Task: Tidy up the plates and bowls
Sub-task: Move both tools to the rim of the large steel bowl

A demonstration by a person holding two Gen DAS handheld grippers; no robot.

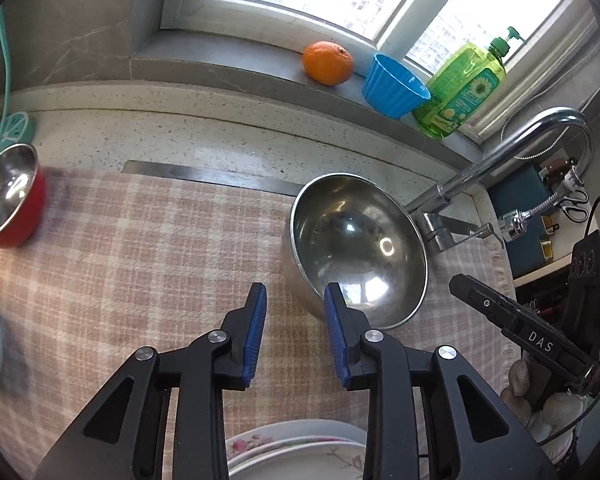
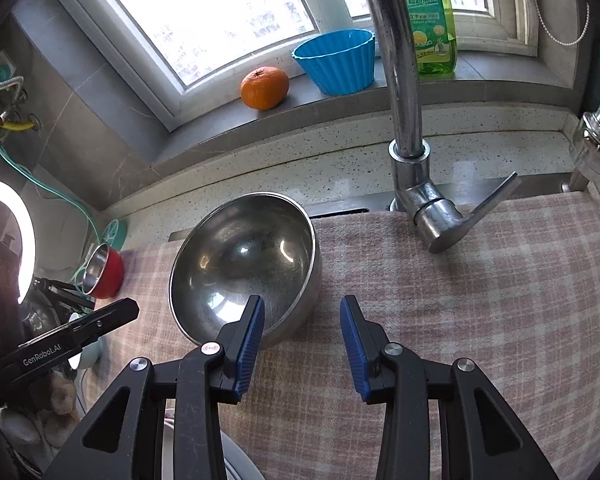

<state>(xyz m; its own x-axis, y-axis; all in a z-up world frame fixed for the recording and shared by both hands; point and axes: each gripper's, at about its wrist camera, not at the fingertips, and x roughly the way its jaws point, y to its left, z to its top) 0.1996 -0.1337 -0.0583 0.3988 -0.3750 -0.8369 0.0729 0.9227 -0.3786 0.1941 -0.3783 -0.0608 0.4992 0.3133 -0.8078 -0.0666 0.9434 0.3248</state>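
A large steel bowl [image 1: 356, 248] stands upright on the pink plaid cloth [image 1: 140, 260]. My left gripper [image 1: 296, 296] hovers open just left of the bowl's near rim, nothing between its blue pads. A small red bowl [image 1: 12, 200] with a steel inside sits at the cloth's far left. Flowered plates [image 1: 296, 452] lie stacked under the gripper. In the right wrist view, my right gripper [image 2: 302, 304] is open and empty, its left pad overlapping the steel bowl's [image 2: 244, 260] near rim. The red bowl [image 2: 104, 268] shows at the far left.
A chrome faucet [image 2: 404, 80] rises behind the cloth, its lever [image 2: 476, 212] pointing right. On the windowsill sit an orange [image 1: 328, 62], a blue ribbed cup [image 1: 396, 86] and a green soap bottle [image 1: 464, 88]. A ring light [image 2: 4, 240] glows at the left.
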